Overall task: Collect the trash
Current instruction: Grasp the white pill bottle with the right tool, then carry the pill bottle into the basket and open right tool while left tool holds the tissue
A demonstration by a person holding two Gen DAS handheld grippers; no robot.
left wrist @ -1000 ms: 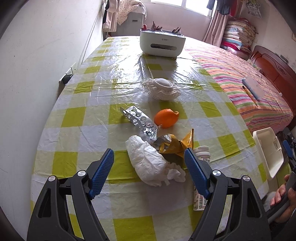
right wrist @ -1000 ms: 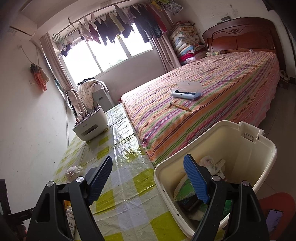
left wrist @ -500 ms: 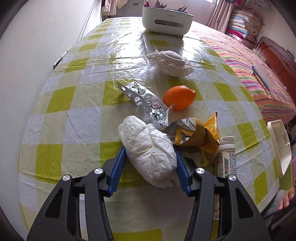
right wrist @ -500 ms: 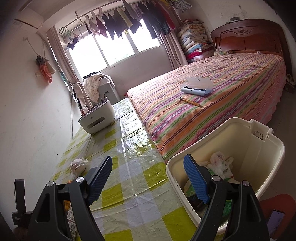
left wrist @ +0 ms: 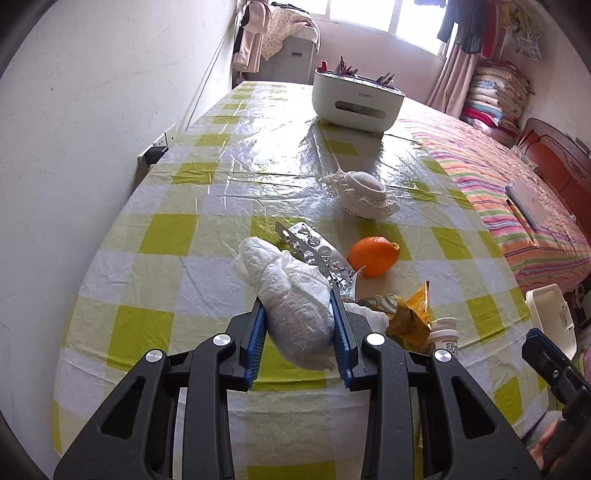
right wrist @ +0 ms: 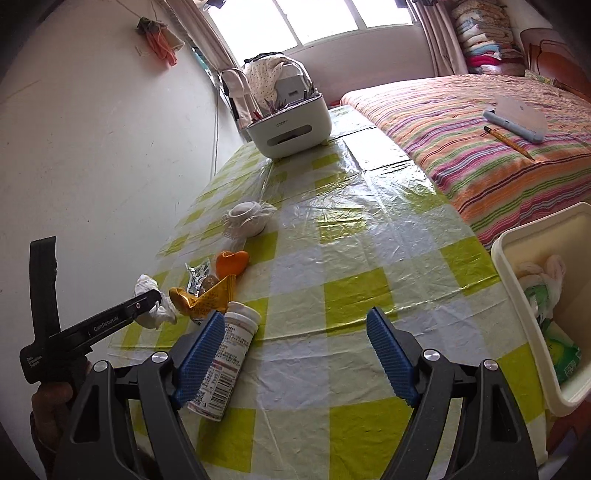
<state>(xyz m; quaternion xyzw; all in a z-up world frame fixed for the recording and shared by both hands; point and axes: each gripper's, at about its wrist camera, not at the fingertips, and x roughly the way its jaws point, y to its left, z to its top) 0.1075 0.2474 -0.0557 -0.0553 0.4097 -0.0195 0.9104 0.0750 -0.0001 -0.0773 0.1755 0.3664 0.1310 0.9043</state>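
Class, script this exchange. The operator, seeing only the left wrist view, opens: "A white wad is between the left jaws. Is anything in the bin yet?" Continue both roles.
Observer: Yes. The bin holds a white bag and a green packet.
Operator: Then the white wad goes there. Is the right gripper carrying anything?
Observer: No. Its jaws stand wide apart over bare tablecloth.
Operator: How does the pill bottle lie?
Observer: On its side, cap pointing away, partly behind that gripper's left finger.

Home bedroom: striped bed [right wrist: 480, 122], folded quilts [left wrist: 495, 92], hanging laundry [left wrist: 469, 26], checked-cloth table [right wrist: 369, 258].
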